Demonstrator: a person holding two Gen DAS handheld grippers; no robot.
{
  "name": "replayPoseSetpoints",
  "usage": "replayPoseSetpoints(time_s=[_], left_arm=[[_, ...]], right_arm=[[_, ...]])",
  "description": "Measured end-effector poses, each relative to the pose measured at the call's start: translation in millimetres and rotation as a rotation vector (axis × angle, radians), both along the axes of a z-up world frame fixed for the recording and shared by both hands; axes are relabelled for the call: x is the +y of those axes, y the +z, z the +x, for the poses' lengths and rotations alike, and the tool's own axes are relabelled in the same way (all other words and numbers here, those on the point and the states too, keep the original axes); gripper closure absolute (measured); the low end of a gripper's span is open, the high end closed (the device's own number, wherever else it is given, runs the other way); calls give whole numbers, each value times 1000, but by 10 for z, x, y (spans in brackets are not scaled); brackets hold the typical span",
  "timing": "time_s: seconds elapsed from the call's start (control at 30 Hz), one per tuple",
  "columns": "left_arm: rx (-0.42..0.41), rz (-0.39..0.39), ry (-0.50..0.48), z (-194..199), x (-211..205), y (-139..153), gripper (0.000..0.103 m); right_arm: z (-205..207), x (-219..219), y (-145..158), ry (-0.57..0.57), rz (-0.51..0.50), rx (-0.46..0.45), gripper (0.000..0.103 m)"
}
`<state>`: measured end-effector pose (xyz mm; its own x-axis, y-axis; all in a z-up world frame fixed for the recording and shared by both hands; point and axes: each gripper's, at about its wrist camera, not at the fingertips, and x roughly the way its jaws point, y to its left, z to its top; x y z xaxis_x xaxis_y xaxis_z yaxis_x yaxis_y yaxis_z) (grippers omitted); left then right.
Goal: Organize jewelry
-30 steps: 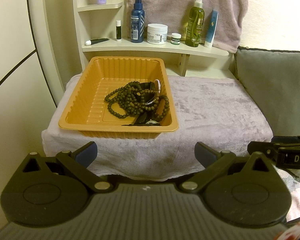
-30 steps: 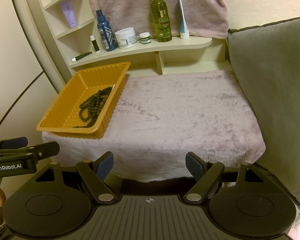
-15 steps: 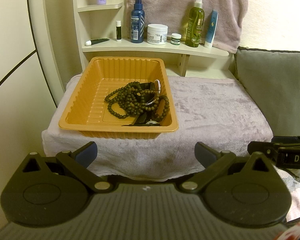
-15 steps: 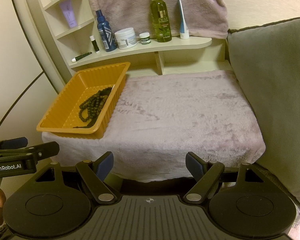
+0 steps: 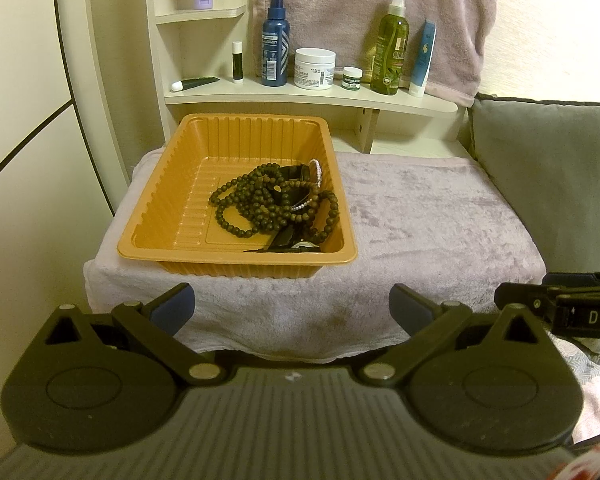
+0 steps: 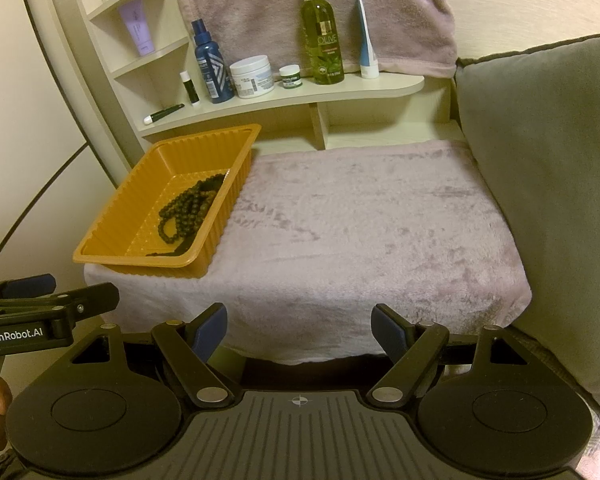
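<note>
the bead strands (image 5: 274, 202) lie heaped in the right half of the orange tray (image 5: 172, 216), tangled with a dark strap and a thin pale bracelet (image 5: 318, 172); how many separate pieces there are i cannot tell. the tray sits at the left end of the pink-covered surface (image 6: 372, 232), its long axis running near to far. the left gripper (image 5: 292, 306) hangs released and empty just off the near edge, with the heap straight ahead and slightly farther in. the right gripper (image 6: 299, 326) is also spread wide, holding nothing, and faces the bare cloth; from it the tray lies far to the left. the left hand is judged nearer, so it should reach forward over the tray's near rim.
</note>
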<state>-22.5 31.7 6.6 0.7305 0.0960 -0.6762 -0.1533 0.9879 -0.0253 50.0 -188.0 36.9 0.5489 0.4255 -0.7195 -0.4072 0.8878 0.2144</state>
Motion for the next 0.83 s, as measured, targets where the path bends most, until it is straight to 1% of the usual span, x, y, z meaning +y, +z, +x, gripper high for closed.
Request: replayPoseSetpoints(time_s=[0.53,0.83], left_arm=[[-2,-2,3,1,9,-8,0],[-41,-2,18,-33,6,49,0]], right_arm=[[-3,2,6,1,1,0,24],[-10,20,3,3,4,1,24]])
